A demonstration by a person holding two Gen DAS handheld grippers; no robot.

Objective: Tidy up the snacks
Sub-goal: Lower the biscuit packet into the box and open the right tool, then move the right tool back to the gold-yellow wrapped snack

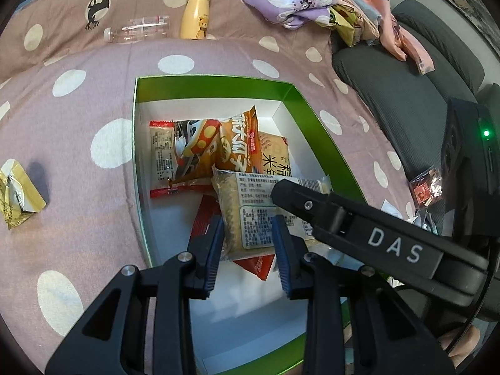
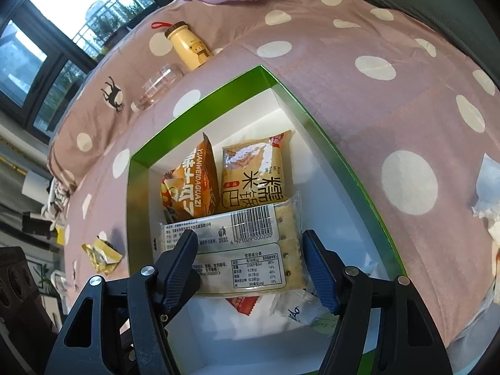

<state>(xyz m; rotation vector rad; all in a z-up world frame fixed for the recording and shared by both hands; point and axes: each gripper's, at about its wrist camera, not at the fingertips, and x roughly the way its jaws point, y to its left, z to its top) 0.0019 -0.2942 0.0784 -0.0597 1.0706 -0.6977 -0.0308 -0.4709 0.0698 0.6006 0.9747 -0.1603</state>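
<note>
Both grippers tilt down into the green box (image 1: 315, 115).
Right gripper (image 2: 250, 265) grasps the cracker pack (image 2: 250, 250); left gripper (image 1: 248, 253) clenched; 2 orange bags at 12 o'clock.

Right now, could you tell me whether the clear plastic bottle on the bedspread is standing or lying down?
Lying down: the clear plastic bottle rests on its side beside the upright yellow bear bottle.

Both wrist views look steeply down, close, sharing the green box (image 1: 325, 131).
</note>
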